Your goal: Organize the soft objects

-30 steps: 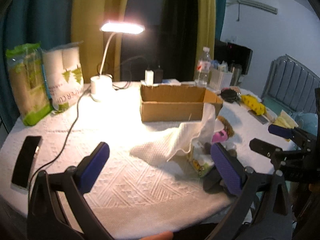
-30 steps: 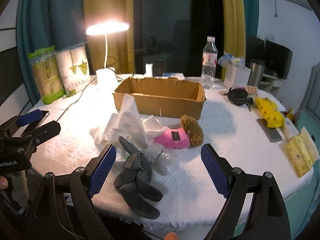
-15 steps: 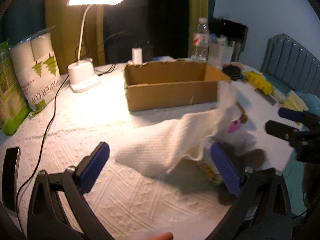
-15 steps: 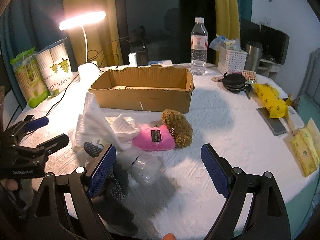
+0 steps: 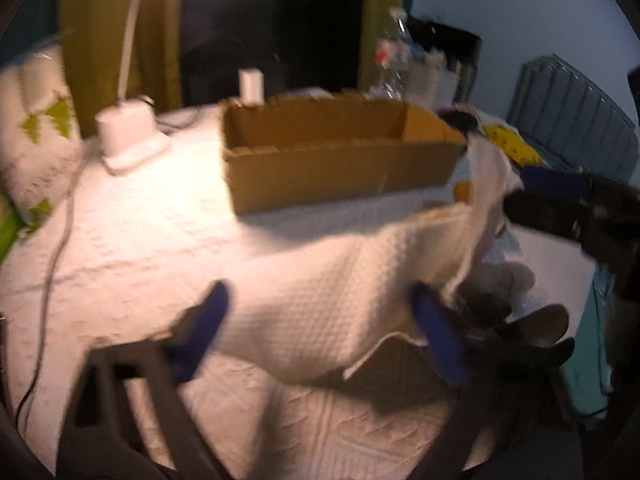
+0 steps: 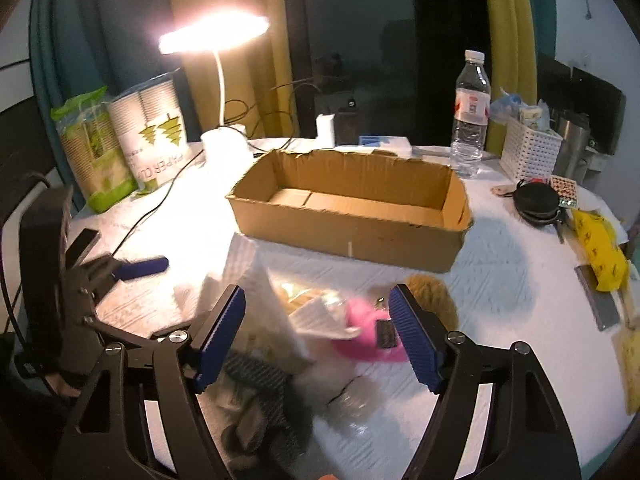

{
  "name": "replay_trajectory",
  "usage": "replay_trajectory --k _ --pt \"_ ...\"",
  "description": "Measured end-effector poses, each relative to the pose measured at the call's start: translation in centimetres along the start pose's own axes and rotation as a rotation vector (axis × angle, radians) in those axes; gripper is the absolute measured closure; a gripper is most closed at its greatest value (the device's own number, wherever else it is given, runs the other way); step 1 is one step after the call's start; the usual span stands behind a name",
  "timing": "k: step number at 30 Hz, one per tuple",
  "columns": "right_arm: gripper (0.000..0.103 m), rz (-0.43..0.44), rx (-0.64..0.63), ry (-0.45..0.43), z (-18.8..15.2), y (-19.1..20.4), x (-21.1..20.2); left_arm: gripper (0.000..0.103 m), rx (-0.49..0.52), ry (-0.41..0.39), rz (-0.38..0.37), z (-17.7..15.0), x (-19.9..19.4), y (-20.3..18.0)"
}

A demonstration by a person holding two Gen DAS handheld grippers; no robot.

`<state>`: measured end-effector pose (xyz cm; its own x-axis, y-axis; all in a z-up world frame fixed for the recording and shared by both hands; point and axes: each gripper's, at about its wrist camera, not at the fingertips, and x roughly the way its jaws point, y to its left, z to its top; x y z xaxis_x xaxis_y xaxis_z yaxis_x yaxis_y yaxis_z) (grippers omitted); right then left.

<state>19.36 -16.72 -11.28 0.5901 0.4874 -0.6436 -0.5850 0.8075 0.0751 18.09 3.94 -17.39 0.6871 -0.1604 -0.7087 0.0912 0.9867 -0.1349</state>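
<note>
A white waffle cloth lies draped over the pile, between the blurred blue pads of my left gripper. Its jaws are closing and the pads stand apart from the cloth. My right gripper hangs over the same pile with its jaws closing. Between them lie the cloth, a pink plush toy with a brown fuzzy head, and a crumpled packet; neither pad touches anything. Grey socks lie below them. The open cardboard box stands empty behind the pile.
A lit desk lamp, paper cup packs and a phone are at the left. At the right are a water bottle, a white basket, a black round case and a yellow packet.
Both grippers have moved forward and down toward the pile, and their jaws have narrowed. The white cloth now lies between the left pads; the pink toy sits between the right pads.
</note>
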Motion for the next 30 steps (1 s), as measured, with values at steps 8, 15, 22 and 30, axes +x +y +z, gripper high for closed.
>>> replay_trajectory --k 8,15,22,30 --pt "0.027 0.016 -0.008 0.062 -0.6 0.4 1.7 0.085 0.0 0.01 -0.084 -0.7 0.6 0.3" --pt "0.035 0.055 -0.051 0.082 -0.7 2.0 2.4 0.097 -0.059 -0.005 -0.067 -0.9 -0.4 2.5" --pt "0.066 0.09 -0.115 0.106 -0.9 4.9 3.4 0.097 -0.085 -0.03 -0.048 -1.3 -1.7 4.0" --pt "0.097 0.075 -0.115 0.062 -0.5 5.0 1.9 0.097 -0.081 -0.091 -0.051 -0.8 -3.9 3.8"
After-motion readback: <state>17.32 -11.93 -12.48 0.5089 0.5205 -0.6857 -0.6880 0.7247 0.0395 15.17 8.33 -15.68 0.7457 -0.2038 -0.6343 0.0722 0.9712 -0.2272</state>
